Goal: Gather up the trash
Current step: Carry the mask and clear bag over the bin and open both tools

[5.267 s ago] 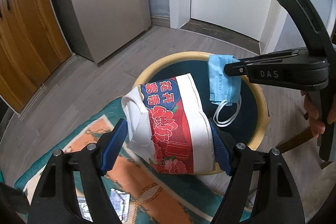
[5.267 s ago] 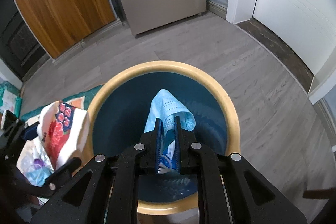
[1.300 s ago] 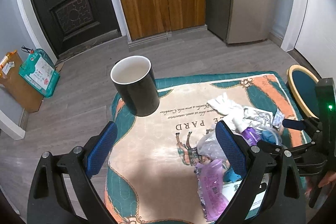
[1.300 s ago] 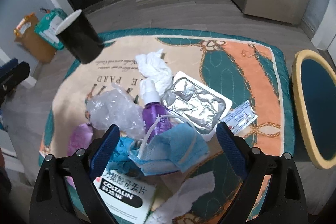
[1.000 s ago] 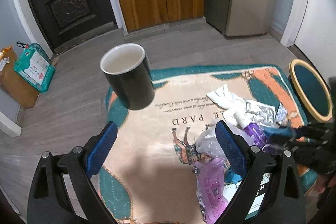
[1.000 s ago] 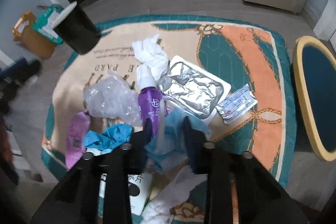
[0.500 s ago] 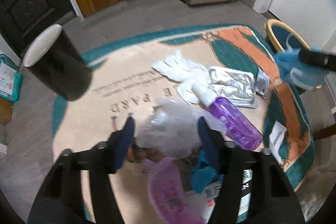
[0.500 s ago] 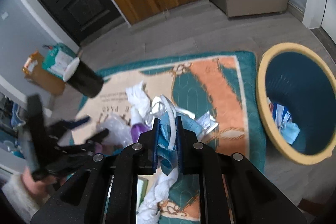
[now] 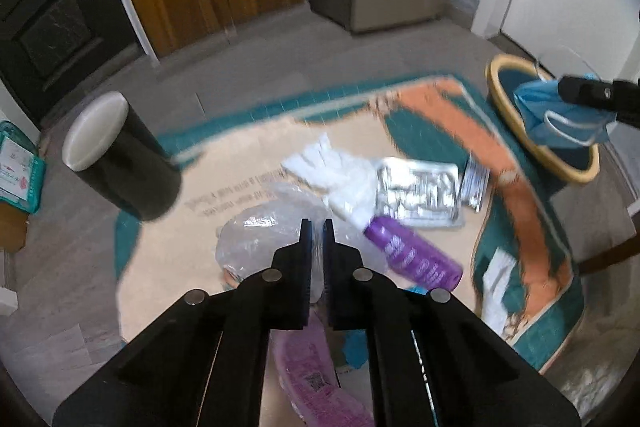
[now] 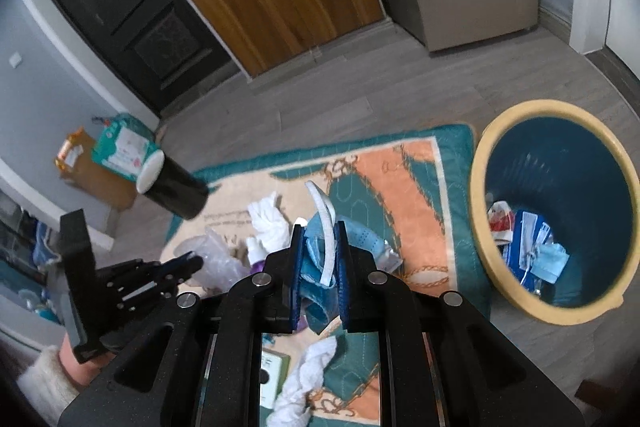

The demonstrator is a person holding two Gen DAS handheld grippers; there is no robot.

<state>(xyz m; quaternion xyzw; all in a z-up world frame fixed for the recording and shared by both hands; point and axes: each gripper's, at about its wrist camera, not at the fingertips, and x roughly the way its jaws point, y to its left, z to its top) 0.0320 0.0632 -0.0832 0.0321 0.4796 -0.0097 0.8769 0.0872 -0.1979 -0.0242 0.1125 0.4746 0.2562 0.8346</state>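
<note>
1. Two bits of trash are in play. The right tongs (image 10: 318,259) are clamped on a crumpled blue face mask with white ear loops (image 10: 320,247), held up above the rug, well short of the bin.
2. The left tongs (image 9: 317,243) are pressed together on a crinkly clear plastic bag (image 9: 260,227), which sits on the patterned teal-and-orange rug (image 9: 520,187). Looks like only a thin fold of film is caught between the pads.
3. Still lying on the rug: a purple spray bottle (image 9: 412,259), a wad of white tissue (image 9: 340,167), a silver foil blister tray (image 9: 420,191) and a pink plastic packet (image 9: 316,371). A black cup with a white inside (image 9: 116,155) sits at the rug's edge.
4. The blue bin with a yellow rim (image 10: 484,227) is off to the right, with some wrappers and a mask already in it.
5. What could go wrong, I reckon: the thin film slips out of the left tongs when lifted, or drags the bottle it's touching. On the right, a dangling loop could snag the rim, so the mask hangs outside instead of dropping in.
</note>
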